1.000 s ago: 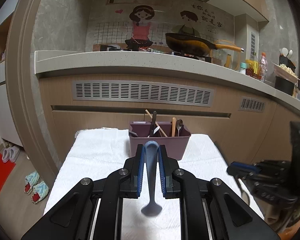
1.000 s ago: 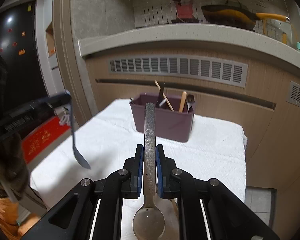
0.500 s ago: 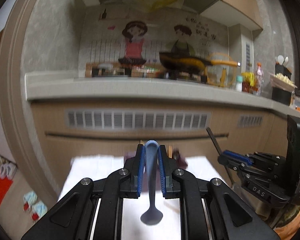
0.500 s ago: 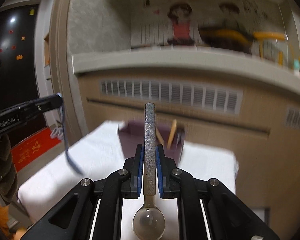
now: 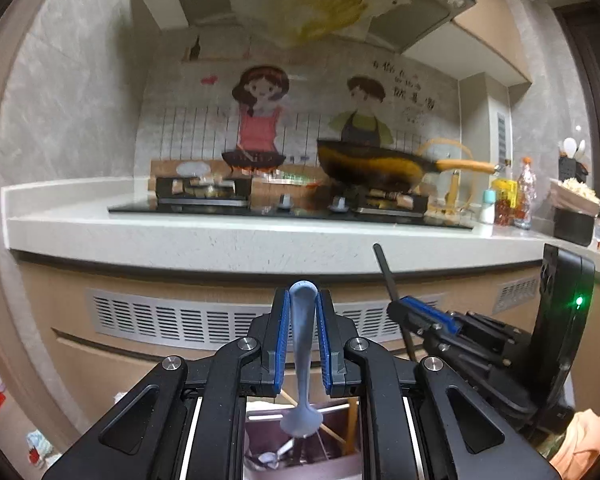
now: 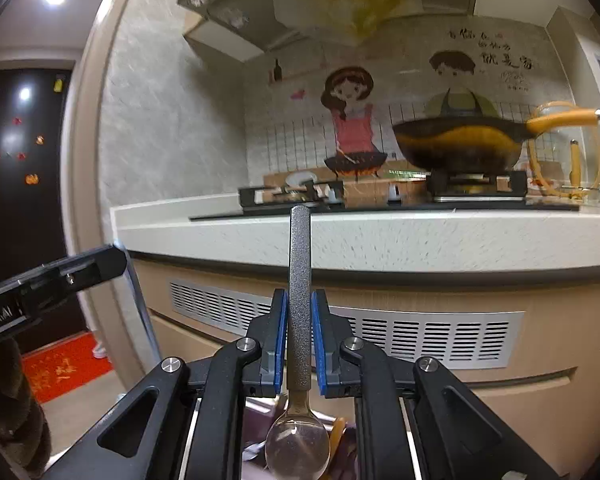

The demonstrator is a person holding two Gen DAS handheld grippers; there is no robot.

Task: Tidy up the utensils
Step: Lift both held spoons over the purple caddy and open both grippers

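Observation:
In the left wrist view my left gripper (image 5: 302, 300) is shut on a blue-grey spoon (image 5: 301, 424), handle up and bowl hanging down. Right beneath the bowl lies the open purple utensil bin (image 5: 336, 438), with sticks and cutlery inside. My right gripper (image 6: 299, 300) is shut on a metal spoon (image 6: 298, 446) with a dark textured handle, bowl down over the bin's edge (image 6: 350, 454). Each gripper shows in the other's view: the right gripper (image 5: 416, 314) at the right, the left gripper (image 6: 80, 272) at the left. Most of the bin is hidden behind the gripper bodies.
A pale kitchen counter (image 5: 236, 240) runs across just ahead, with a gas hob and a dark wok (image 5: 372, 164) on it. Bottles and a black pot (image 5: 572, 224) stand at its right end. Vent grilles (image 6: 432, 336) line the cabinet front. A red mat (image 6: 60, 368) lies on the floor at left.
Both grippers have risen and moved forward with their spoons. The bin, earlier ahead on the white cloth, now sits under the fingers, and the counter top has come into view.

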